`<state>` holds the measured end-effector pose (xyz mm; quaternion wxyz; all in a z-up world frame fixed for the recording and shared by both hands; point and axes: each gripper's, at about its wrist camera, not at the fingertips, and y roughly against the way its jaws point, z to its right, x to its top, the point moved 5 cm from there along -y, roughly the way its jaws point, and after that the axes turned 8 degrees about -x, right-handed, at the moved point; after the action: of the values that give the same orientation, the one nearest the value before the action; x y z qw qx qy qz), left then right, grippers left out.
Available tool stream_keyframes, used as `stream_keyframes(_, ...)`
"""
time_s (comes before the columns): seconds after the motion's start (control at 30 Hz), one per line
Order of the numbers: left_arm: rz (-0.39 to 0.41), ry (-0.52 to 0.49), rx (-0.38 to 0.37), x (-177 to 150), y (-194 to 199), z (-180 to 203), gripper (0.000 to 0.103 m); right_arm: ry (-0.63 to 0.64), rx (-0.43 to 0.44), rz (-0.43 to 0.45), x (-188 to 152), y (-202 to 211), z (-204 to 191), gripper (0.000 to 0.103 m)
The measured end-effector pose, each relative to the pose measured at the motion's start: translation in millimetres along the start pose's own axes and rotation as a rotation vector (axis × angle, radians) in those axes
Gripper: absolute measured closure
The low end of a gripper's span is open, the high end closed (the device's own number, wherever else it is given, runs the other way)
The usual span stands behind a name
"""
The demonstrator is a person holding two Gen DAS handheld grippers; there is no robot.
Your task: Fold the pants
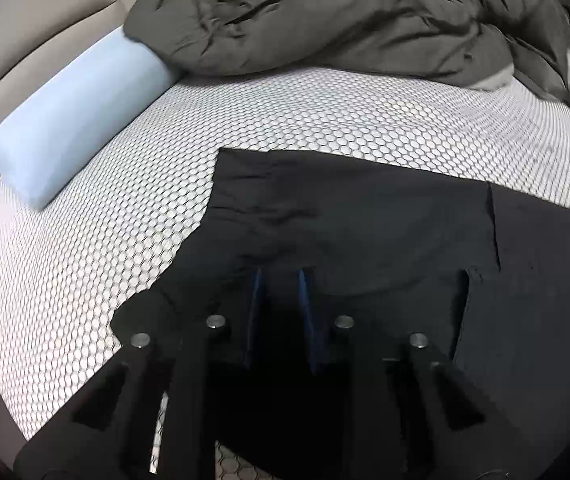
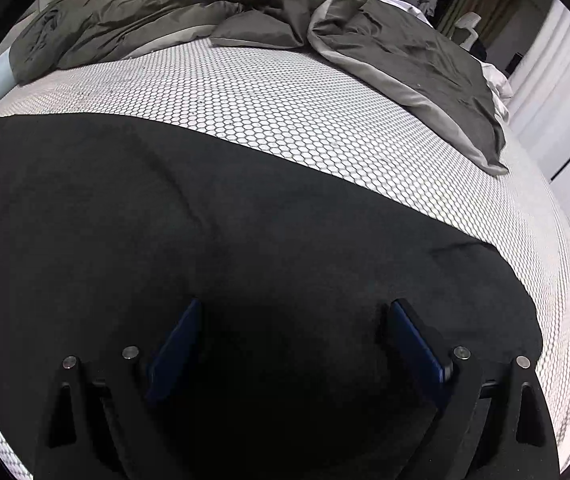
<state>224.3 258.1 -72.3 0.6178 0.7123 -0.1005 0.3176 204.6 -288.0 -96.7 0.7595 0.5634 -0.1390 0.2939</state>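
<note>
Black pants [image 1: 365, 220] lie spread flat on a white mattress with a honeycomb pattern [image 1: 105, 240]. My left gripper [image 1: 280, 276] is at the pants' left edge, its blue pads close together with a raised ridge of black cloth pinched between them. In the right wrist view the pants [image 2: 165, 220] fill the lower half of the picture. My right gripper [image 2: 297, 308] hovers over them with its blue pads wide apart and nothing gripped between them. The cloth under both grippers is very dark, so fine folds are hard to see.
A pale blue bolster pillow [image 1: 77, 120] lies at the mattress's left edge. A rumpled olive-grey duvet [image 1: 345, 12] is heaped along the far side and runs down the right [image 2: 425, 72]. Bare mattress [image 2: 325, 120] lies between pants and duvet. White curtains [image 2: 565, 80] hang at right.
</note>
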Motion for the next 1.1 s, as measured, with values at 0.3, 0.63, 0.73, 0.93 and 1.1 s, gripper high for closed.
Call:
stream_keyframes(0.3,-0.002,-0.166,-0.03,-44.2,22.1,40.3,0.074,0.032,0.074,0.059,-13.3,29.0,-24.4,0.008)
stream_keyframes(0.63,0.134,-0.112,-0.172,-40.6,88.2,87.4,0.031,-0.045,0.038,0.047,-33.3,40.4,-2.4,0.008)
stream_keyframes(0.73,0.137,-0.206,-0.355,-59.5,106.9,160.4,0.004,0.013,0.132,0.105,-33.6,61.7,-32.5,0.008)
stream_keyframes(0.93,0.054,-0.394,-0.582,-107.5,128.2,276.3,0.001,0.114,0.174,0.079,-43.5,62.1,-81.6,0.009)
stream_keyframes(1.1,-0.073,-0.527,-0.604,-155.1,115.9,332.7,0.001,0.098,0.117,0.049,-67.9,69.9,-39.1,0.008)
